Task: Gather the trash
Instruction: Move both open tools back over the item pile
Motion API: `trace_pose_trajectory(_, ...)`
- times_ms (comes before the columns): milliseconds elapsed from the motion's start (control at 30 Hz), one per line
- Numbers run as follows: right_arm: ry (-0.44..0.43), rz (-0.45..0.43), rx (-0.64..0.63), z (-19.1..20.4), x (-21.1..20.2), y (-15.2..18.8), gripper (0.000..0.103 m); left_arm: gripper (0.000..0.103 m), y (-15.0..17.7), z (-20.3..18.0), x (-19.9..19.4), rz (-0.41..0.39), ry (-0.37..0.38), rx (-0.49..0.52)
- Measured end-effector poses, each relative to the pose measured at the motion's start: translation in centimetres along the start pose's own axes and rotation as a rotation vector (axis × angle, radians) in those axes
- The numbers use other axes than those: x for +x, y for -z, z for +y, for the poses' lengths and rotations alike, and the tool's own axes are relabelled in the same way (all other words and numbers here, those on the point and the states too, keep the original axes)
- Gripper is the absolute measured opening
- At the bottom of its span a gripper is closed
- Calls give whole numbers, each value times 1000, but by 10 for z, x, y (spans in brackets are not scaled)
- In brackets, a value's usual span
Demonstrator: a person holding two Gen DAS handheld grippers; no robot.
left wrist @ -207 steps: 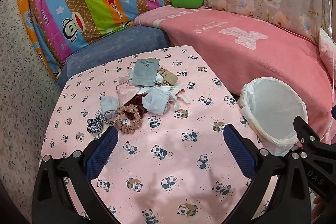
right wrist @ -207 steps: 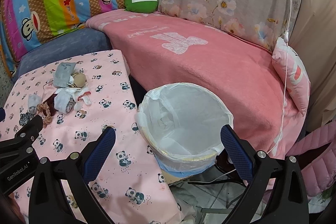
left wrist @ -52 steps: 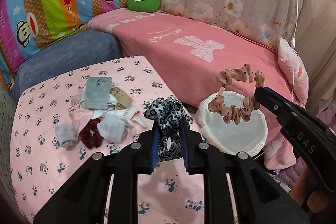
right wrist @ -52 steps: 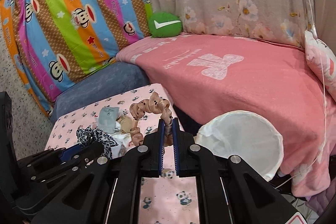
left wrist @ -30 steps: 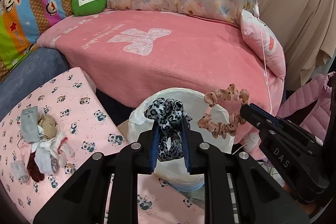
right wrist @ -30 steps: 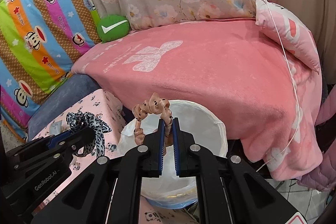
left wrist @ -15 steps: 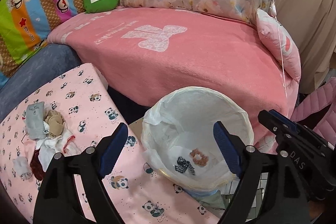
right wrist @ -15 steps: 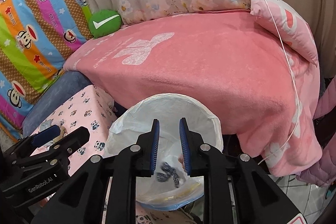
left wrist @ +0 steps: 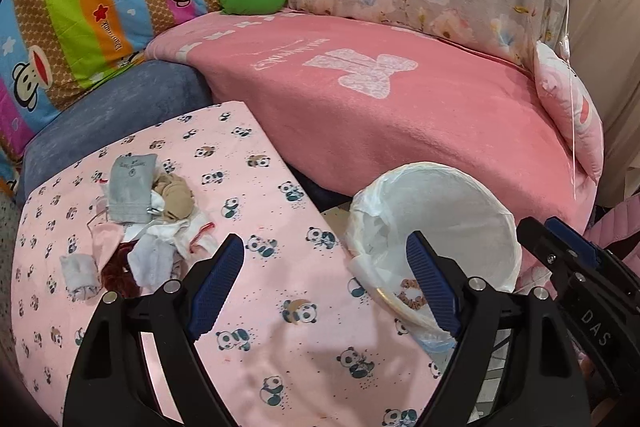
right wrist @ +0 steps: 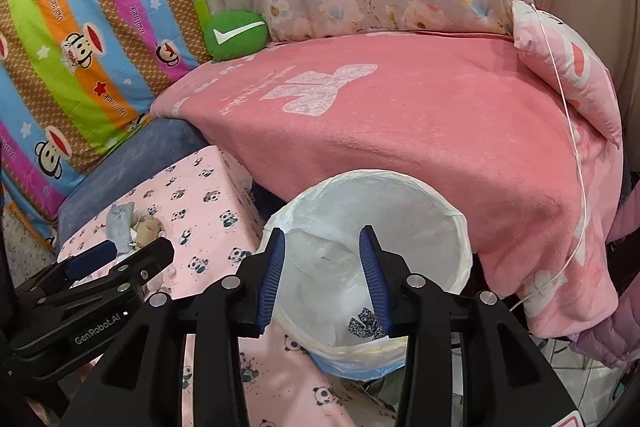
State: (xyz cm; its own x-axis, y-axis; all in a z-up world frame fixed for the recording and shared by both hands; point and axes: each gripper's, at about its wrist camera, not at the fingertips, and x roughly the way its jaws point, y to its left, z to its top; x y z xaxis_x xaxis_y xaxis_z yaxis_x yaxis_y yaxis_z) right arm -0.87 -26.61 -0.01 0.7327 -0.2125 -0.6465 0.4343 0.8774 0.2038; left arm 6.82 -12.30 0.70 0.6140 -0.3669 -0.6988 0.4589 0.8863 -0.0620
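Trash bin (left wrist: pixel 460 203), lined with a white bag, stands beside the panda-print surface (left wrist: pixel 260 307). Only the left wrist view shows the tan scrunchie (left wrist: pixel 412 297) inside; only the right shows the leopard scrunchie (right wrist: pixel 362 323). The left claw (left wrist: pixel 326 283) is spread wide and empty; the right claw (right wrist: pixel 322 275), just opening, holds nothing. A sock pile (left wrist: pixel 148 223) lies on the surface.

Black tongs (left wrist: pixel 322 281), ribbed blue pads, silver screws.
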Motion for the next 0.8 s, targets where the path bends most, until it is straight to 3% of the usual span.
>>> trace_pose_trajectory(233,-34,10,-55,35,-6,6,42,79,10,34,-15,-13,-69,-54)
trace_pose_trajectory(800,-97,45,-181,110,-10,26,47,79,33,107,-35,-10,-156,-173)
